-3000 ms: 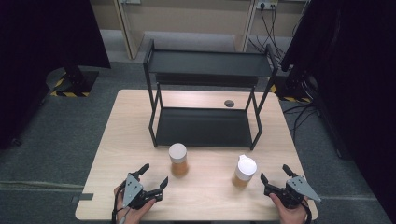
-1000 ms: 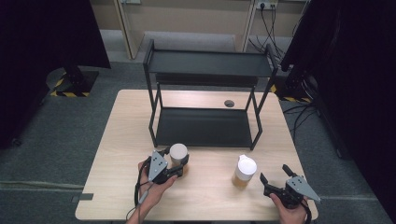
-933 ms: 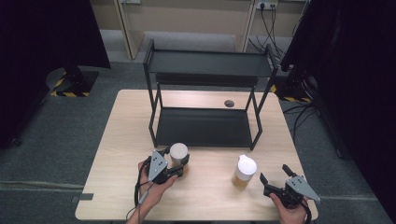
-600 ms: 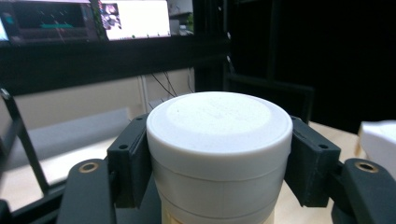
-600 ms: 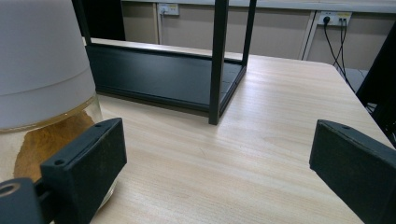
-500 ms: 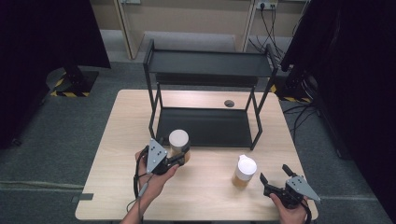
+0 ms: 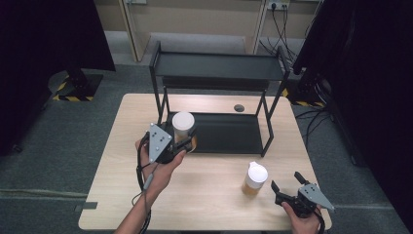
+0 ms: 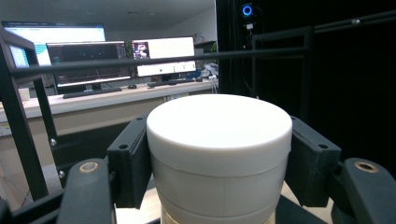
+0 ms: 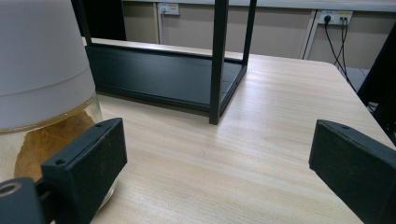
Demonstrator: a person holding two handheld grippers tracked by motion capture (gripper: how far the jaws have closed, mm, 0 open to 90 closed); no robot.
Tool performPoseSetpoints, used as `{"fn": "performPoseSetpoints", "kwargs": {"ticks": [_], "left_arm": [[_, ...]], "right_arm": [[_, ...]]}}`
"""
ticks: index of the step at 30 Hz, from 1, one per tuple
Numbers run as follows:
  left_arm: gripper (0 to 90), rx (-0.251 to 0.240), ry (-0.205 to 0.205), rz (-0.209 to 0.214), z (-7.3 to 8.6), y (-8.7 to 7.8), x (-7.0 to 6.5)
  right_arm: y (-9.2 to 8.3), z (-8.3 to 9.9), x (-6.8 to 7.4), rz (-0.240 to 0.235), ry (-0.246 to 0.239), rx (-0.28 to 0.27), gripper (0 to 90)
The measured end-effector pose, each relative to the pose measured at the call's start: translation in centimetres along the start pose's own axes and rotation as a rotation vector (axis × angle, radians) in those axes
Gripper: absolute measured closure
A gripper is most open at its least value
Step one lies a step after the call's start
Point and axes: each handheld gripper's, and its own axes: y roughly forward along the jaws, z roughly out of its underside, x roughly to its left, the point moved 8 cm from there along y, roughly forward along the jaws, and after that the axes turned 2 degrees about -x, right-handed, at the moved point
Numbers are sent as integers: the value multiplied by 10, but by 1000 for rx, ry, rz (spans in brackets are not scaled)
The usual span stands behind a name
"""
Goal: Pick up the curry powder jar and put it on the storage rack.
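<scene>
Wooden counter (image 7: 204, 200) carries a black two-level metal rack (image 7: 219, 92) at its far half, lower shelf sitting on the counter. Left tool (image 7: 187, 142), held in the left hand (image 7: 163, 168), is clamped on a white-lidded jar (image 7: 183, 125) with amber contents; the jar sits at the front-left corner of the rack, by the lower shelf edge. Cannot tell if it touches the shelf or is held clear of it. In the left gripper view both jaws press the lid sides (image 8: 219, 149), rack bars and monitors behind. Second white-lidded jar (image 7: 254, 179) stands upright on the counter, front right, apart from the rack. Right tool (image 7: 287, 187) rests at the counter's front-right edge just beside that jar, jaws spread wide, gripping nothing; in the right gripper view the jar (image 9: 44, 93) is just beside the left jaw.
</scene>
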Motion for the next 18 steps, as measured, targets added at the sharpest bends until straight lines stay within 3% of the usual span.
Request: {"fn": "performPoseSetpoints", "kwargs": {"ticks": [18], "left_arm": [[338,-44,17,-63,-34,15,7]], "right_arm": [[0,0,-1,0,4,-2,46]]}}
